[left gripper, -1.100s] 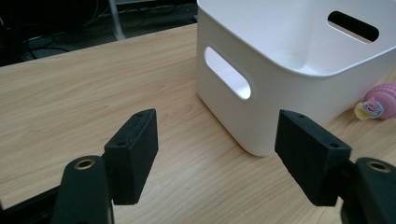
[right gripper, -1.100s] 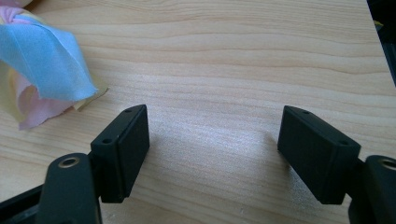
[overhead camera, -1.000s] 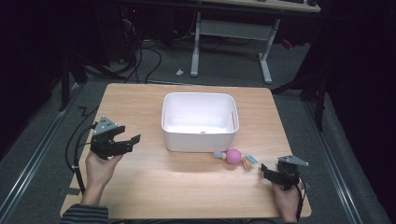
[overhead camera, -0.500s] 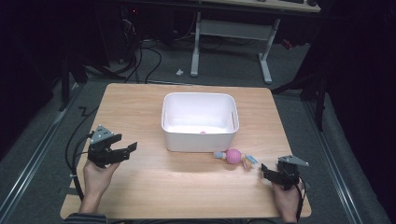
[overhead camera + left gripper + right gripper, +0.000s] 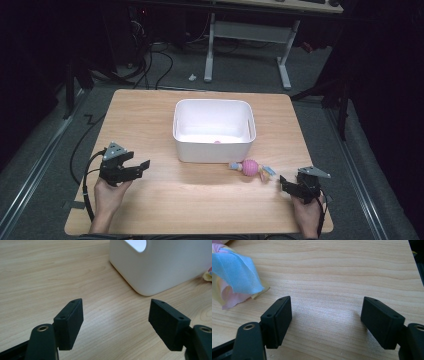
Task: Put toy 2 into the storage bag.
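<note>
The pink ball toy with pastel ribbon tails (image 5: pixel 250 167) lies just left-forward of the right gripper (image 5: pixel 286 183), nearer than the left gripper (image 5: pixel 142 166); both fingers released, empty.

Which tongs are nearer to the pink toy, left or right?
Right. The right tongs lie just beside the pink toy; the left tongs are far across the table.

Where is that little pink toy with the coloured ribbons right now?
In the high view, the pink toy lies on the table just in front of the white bin, right of centre, a short way from the right tool.
</note>
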Demonstrator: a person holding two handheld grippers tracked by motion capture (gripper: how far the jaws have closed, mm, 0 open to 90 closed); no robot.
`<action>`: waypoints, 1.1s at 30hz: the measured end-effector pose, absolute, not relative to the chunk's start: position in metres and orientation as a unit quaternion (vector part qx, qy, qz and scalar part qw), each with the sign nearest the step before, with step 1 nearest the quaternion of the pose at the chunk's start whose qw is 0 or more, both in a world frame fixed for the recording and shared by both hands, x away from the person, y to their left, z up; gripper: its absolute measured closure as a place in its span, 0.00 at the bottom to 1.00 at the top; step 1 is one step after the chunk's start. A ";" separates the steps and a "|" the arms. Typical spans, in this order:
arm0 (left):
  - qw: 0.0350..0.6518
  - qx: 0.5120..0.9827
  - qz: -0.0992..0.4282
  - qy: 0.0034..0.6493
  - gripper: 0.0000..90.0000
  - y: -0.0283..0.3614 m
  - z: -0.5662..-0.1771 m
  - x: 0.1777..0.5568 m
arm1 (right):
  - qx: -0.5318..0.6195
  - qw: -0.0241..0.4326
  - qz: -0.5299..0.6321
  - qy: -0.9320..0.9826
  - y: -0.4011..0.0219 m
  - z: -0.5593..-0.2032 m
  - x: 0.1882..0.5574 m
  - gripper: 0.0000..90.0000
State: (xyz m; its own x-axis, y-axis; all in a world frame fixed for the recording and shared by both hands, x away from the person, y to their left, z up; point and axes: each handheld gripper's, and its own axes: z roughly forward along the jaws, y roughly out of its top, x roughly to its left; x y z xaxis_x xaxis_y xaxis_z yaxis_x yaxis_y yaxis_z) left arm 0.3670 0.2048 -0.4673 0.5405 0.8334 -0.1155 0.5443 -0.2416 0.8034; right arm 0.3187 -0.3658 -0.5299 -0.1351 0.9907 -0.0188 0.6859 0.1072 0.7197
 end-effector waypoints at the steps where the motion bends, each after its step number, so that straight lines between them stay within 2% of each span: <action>1: 0.422 0.770 0.171 0.447 0.31 0.204 -0.469 0.367 | 0.602 0.264 0.289 0.696 -0.366 -0.530 0.319 0.28; 33: 0.381 0.790 0.159 0.453 0.30 0.180 -0.510 0.377 | 0.603 0.263 0.289 0.695 -0.366 -0.530 0.319 0.28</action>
State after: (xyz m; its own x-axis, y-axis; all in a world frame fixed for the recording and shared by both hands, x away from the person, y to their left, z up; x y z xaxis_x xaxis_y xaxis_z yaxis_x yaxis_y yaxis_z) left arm 0.3766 0.1800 -0.5095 0.5392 0.8370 -0.0931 0.5940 -0.2996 0.7466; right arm 0.3188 -0.3658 -0.5300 -0.1345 0.9908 -0.0181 0.6861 0.1063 0.7197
